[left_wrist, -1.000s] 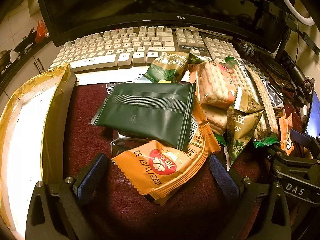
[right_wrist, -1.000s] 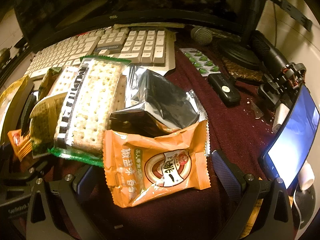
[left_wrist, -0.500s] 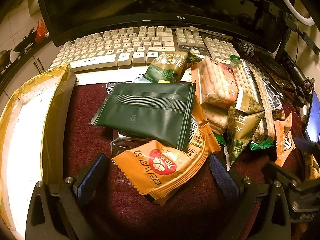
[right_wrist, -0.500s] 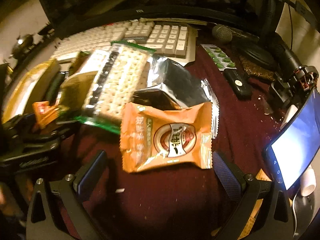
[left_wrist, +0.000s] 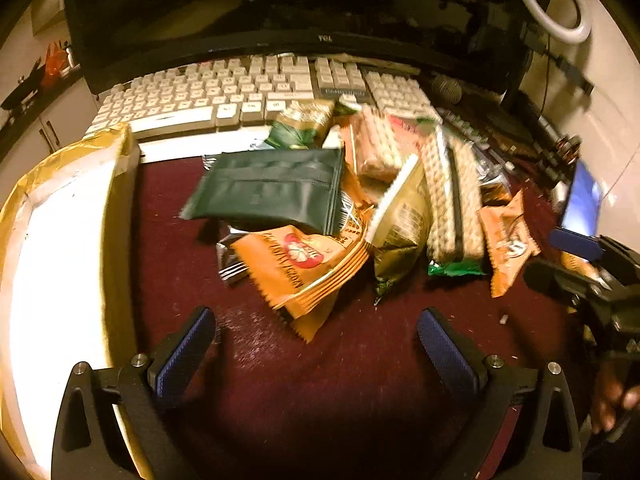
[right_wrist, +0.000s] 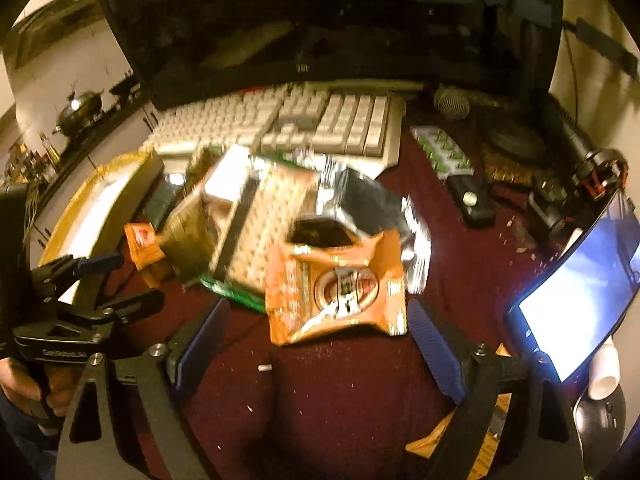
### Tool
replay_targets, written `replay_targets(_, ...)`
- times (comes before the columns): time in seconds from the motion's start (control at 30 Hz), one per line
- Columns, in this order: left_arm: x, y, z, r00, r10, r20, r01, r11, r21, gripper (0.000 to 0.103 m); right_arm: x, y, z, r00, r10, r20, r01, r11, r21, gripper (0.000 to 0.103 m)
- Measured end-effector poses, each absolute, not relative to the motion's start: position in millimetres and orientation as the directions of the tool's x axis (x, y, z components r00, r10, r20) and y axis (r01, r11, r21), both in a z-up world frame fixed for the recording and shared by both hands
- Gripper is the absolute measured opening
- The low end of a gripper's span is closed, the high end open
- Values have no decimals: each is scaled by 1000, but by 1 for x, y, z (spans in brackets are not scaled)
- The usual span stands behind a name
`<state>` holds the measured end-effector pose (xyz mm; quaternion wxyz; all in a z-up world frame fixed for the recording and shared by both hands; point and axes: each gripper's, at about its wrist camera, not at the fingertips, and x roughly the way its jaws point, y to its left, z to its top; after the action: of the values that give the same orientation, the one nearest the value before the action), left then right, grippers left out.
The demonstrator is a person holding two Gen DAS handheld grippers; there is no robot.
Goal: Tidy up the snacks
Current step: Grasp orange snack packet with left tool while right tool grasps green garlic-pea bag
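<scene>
A pile of snack packets lies on the dark red mat. In the left wrist view a dark green pouch (left_wrist: 272, 188) rests on an orange packet (left_wrist: 308, 264), beside a gold-green packet (left_wrist: 400, 224) and a long cracker pack (left_wrist: 452, 200). My left gripper (left_wrist: 316, 344) is open and empty, just short of that orange packet. In the right wrist view another orange packet (right_wrist: 340, 284) lies in front of a silver pouch (right_wrist: 368, 204). My right gripper (right_wrist: 318, 336) has its jaws closing, with this packet's near edge between the fingertips and the pads apart from it.
An open cardboard box (left_wrist: 60, 260) stands at the left. A white keyboard (left_wrist: 248, 92) and monitor (left_wrist: 280, 12) block the back. A lit phone (right_wrist: 580, 292), a black fob (right_wrist: 472, 204), a pill blister (right_wrist: 440, 152) and a microphone (right_wrist: 452, 104) crowd the right.
Both grippers have drawn back and up from the pile, so the orange packets lie farther ahead. The right jaws have narrowed a little. Both views are now motion-blurred.
</scene>
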<state>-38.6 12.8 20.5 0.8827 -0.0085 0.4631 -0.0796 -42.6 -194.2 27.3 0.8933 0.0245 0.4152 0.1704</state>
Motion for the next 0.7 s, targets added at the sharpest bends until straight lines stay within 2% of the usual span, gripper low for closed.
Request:
replay_targets(0.1,-45,21,31,592,-137,-794,117,990,-83,99,-41,-198,33,611,361,-704,-290,930,226,89)
replay_targets(0.2,-42,26,35,607,-121,-785,111,992,-67,84,-39,-199,35,600,396,-695,-300,917,263,74)
replay_targets(0.23,-41,29,36,604,-125,-788,117,991,-67,80,-38,-200,35,594,407,-694,-301,912,277,73)
replay_targets(0.43,-31,27,33,599,-141,-789,126,989,-81,79,-34,-201,34,582,430,-690,-296,902,313,73)
replay_targets(0.7,-7,0,19,563,-137,-815,189,981,-35,79,-31,-206,31,571,447,-689,-290,894,340,73)
